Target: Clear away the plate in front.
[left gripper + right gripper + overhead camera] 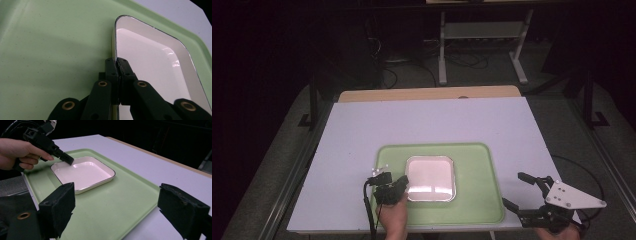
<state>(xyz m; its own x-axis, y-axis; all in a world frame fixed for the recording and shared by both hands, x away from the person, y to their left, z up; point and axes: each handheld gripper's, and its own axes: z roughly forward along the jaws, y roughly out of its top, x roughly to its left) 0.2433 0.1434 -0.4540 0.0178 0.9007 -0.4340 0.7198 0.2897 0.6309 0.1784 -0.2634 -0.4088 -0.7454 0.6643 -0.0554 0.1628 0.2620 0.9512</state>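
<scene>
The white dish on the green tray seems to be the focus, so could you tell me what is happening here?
A person works at a table with a gripper in each hand. The left gripper is shut on the rim of the white square dish, which sits on the green tray. The dish looks empty. The right gripper is open and holds nothing, off the tray's right edge above the table.

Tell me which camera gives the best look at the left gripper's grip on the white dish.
The left gripper view: the left gripper has its jaws shut on the rim of the white dish, seen close up. The high view has hand and gripper covering that contact. The right gripper view shows it from afar at the dish's corner.
</scene>
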